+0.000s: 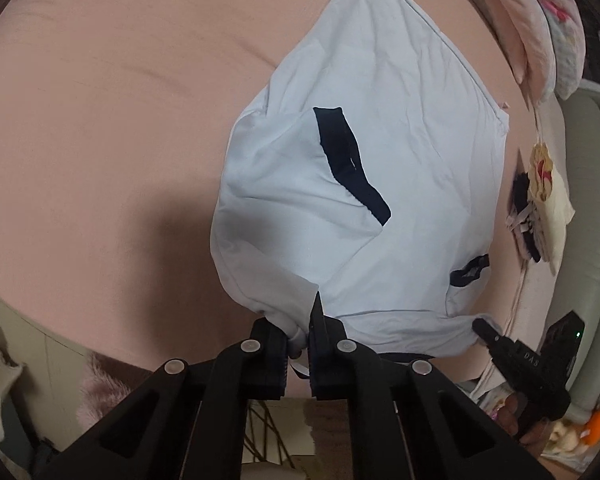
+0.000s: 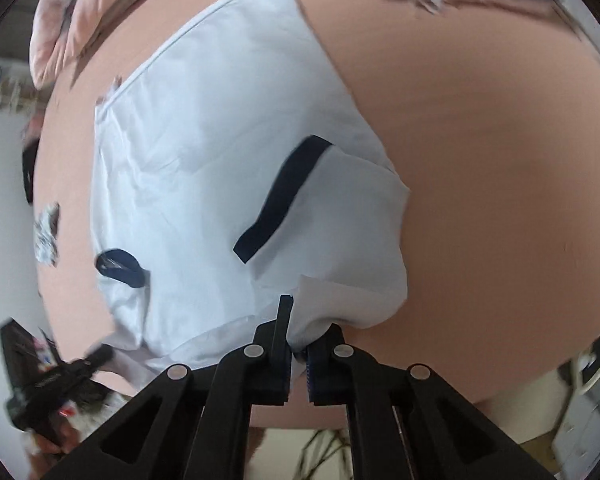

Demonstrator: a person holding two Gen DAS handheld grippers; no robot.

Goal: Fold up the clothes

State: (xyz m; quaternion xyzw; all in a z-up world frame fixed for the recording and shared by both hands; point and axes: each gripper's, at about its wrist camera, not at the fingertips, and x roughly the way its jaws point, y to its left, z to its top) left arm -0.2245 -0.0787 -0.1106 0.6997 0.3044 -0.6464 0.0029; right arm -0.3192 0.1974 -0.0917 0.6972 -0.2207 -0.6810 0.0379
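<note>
A white T-shirt [image 1: 380,152] with dark navy sleeve trim [image 1: 352,160] lies on a pink bed sheet [image 1: 100,120]; one sleeve is folded in over the body. My left gripper [image 1: 300,340] is shut on the shirt's near edge at one corner. In the right wrist view the same shirt [image 2: 204,168] shows, and my right gripper [image 2: 298,344] is shut on the shirt's near edge at its other corner. Each gripper appears in the other's view, the right one in the left wrist view [image 1: 488,330] and the left one in the right wrist view [image 2: 100,356], pinching the hem.
Pink patterned bedding [image 1: 540,32] is heaped at the bed's far edge. Small dark and cream garments [image 1: 540,208] lie to one side of the shirt. A pale green padded edge [image 1: 588,200] runs beside them. The sheet [image 2: 500,160] extends past the shirt's other side.
</note>
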